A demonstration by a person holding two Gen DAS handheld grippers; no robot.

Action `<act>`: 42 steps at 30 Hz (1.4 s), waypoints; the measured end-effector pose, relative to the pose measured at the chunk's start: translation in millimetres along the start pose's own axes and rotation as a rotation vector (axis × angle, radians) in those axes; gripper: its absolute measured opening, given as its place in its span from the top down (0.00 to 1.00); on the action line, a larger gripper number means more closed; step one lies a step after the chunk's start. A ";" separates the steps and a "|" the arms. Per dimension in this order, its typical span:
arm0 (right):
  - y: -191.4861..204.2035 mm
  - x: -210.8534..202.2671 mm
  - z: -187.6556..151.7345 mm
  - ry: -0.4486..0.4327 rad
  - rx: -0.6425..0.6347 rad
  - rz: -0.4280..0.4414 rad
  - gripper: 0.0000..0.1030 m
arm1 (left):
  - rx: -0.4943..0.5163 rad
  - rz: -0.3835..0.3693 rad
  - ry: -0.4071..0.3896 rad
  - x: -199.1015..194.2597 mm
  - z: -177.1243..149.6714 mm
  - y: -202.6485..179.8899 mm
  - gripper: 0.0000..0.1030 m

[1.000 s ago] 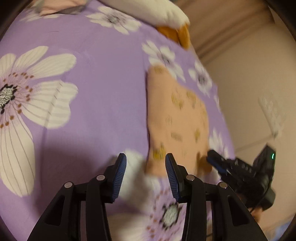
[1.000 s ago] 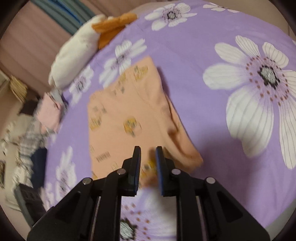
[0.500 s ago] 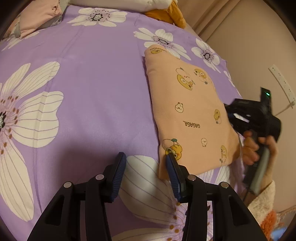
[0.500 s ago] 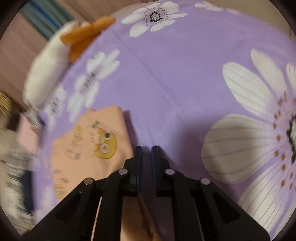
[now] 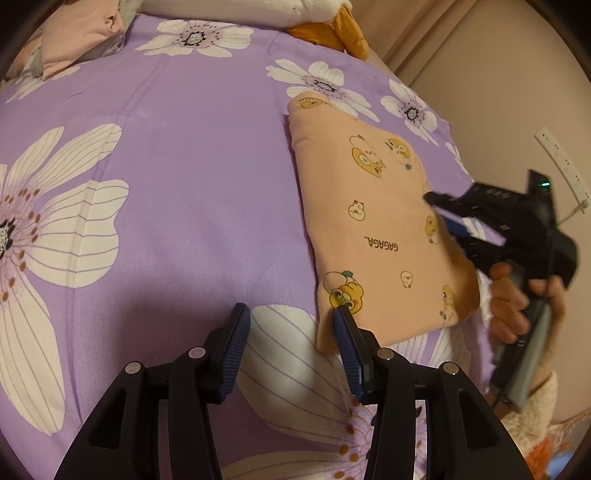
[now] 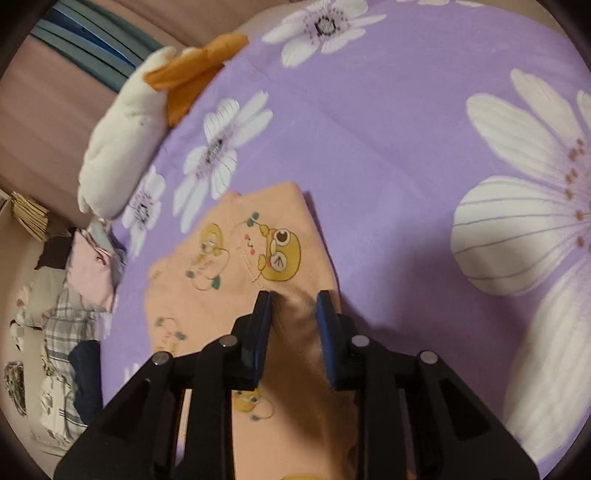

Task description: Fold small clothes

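Note:
A peach garment with yellow cartoon prints point(image 5: 384, 236) lies folded flat on the purple flowered bed cover point(image 5: 177, 192). My left gripper point(image 5: 291, 317) is open and empty, just off the garment's near left corner; its right finger touches that corner. My right gripper point(image 6: 293, 302) is open, hovering low over the garment point(image 6: 229, 280) with the cloth showing between its fingers. It also shows in the left wrist view point(image 5: 480, 225), held by a hand at the garment's right edge.
A white and orange plush toy point(image 6: 125, 136) lies at the head of the bed. Folded pink cloth point(image 5: 77, 33) sits at the far left. A pile of clothes point(image 6: 70, 317) lies beside the bed. A wall point(image 5: 498, 92) runs along the right.
The right gripper has opened from shut and let the garment down; the garment now lies folded flat. The left gripper stayed open at the near corner.

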State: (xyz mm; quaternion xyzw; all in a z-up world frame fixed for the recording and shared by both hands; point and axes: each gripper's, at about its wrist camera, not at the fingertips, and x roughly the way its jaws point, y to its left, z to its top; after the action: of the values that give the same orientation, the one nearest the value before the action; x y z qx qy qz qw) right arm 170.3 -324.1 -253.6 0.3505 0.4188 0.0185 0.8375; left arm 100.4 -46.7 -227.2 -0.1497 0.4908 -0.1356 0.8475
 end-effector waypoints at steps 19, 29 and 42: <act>-29.8 1.9 -4.2 0.079 0.078 0.088 0.74 | 0.071 0.059 -0.017 3.8 0.0 -9.3 0.55; -49.8 -3.9 -0.6 0.129 0.173 0.192 0.68 | -0.088 -0.122 -0.032 -24.7 7.4 27.8 0.57; -63.0 -24.7 12.6 0.168 0.115 0.294 0.22 | -0.316 -0.671 0.051 12.4 94.6 48.4 0.18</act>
State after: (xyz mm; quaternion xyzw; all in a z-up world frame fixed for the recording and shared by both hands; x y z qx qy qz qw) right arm 146.8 -386.8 -269.5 0.4527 0.4319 0.1461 0.7662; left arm 192.9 4.6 -210.9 -0.4280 0.4502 -0.3321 0.7098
